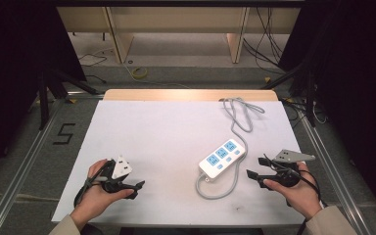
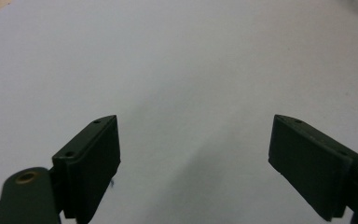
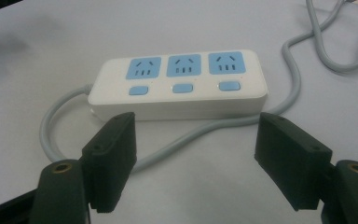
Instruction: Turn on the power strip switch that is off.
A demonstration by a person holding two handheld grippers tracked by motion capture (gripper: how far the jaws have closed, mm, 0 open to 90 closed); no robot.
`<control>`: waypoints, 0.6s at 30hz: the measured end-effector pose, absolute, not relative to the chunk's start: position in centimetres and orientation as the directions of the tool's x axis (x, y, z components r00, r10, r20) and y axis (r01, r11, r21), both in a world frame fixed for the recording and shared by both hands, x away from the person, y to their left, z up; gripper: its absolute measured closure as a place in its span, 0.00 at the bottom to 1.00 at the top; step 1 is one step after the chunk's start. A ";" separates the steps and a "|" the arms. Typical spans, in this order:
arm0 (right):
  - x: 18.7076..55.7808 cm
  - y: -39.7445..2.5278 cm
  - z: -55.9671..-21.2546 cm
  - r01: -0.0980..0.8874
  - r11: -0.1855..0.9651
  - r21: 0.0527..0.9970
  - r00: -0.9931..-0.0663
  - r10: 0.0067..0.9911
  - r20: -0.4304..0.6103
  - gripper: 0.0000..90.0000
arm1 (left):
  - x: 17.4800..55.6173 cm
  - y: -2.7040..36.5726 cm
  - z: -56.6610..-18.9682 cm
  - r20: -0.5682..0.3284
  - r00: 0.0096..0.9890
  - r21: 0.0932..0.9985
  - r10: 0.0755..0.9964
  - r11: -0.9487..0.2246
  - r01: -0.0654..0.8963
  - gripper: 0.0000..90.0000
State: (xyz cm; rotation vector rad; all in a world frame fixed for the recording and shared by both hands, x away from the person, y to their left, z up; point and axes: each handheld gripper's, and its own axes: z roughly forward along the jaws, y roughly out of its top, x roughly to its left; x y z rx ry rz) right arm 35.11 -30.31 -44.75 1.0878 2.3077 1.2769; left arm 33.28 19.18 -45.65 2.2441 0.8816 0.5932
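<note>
A white power strip (image 1: 222, 157) lies on the white table sheet (image 1: 152, 132), right of centre and angled, its grey cable (image 1: 240, 115) looping around its near end and running off toward the far edge, where it coils. The right gripper view brings out what the high view only hints at: three blue sockets (image 3: 182, 65) in a row, each with a blue button (image 3: 182, 88) beneath it; no brand or lettering can be read on it. The right gripper (image 1: 257, 168), held in the person's right hand (image 1: 301, 193), sits just beside the strip with its jaws spread wide and empty. The left gripper (image 1: 139, 190), in the left hand (image 1: 95, 193), rests well apart at the near left, jaws likewise wide open over bare sheet. A black "5" (image 1: 64, 133) marks the floor left of the table.
</note>
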 end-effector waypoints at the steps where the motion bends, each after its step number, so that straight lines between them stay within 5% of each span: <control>1: 35.0 -30.3 -44.8 0.479 0.322 0.817 -0.673 0.732 0.106 0.33 | 33.3 19.2 -45.6 0.171 0.675 0.702 0.718 -0.570 0.428 0.18; 18: 34.6 -30.3 -44.9 0.471 0.323 0.821 -0.668 0.739 0.093 0.33 | 33.3 19.1 -45.6 0.171 0.679 0.702 0.714 -0.572 0.425 0.18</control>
